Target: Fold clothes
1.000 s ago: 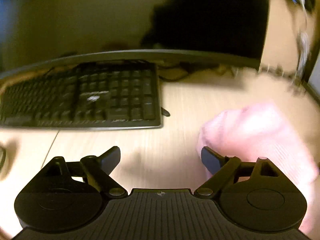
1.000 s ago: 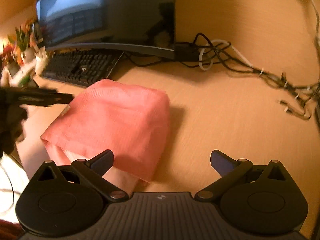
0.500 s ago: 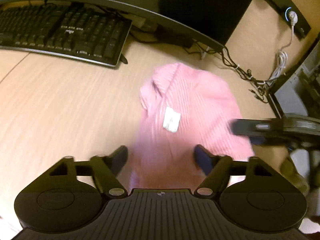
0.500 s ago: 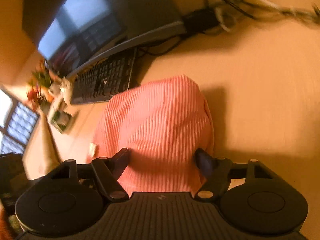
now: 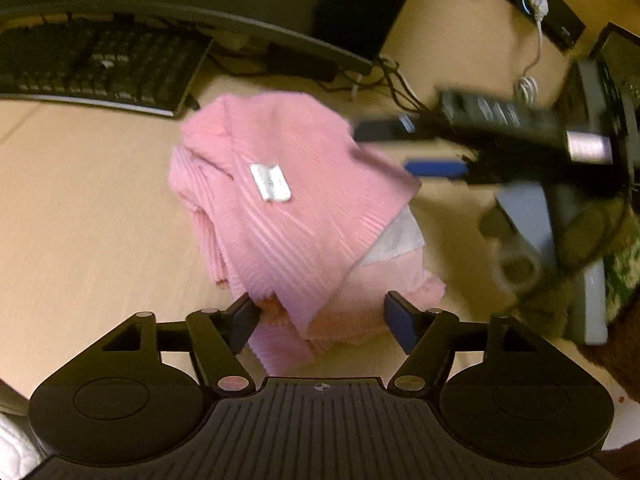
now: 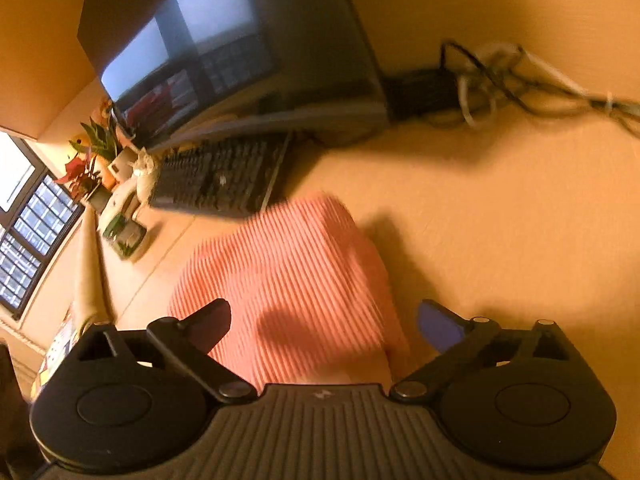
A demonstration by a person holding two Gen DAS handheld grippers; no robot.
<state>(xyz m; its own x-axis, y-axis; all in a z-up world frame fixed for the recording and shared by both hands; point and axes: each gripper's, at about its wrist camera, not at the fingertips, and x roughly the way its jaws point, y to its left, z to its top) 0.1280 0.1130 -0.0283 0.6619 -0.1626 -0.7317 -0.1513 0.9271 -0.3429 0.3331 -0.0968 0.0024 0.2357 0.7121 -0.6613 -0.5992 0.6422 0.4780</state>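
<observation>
Wooden desk (image 5: 80, 208) w/ black keyboard (image 5: 96, 68) and monitor (image 6: 240, 48) at the back; pink ribbed garment (image 5: 288, 216) lies bunched mid-desk, white label (image 5: 271, 182) up. A sec ago the left view had it only at its right edge, now the left gripper (image 5: 318, 318) straddles its near hem, jaws opening, pads not pressing. Right gripper (image 6: 324, 324) sits over the cloth's other side vs beside it before, jaws opening wide, holding nothing.

Both wrist cameras look steeply down at the tabletop (image 5: 80, 208) from close above. The left view faces the pink garment (image 5: 288, 208) from one side, the right from the opposite; both share the keyboard (image 6: 224, 176).
</observation>
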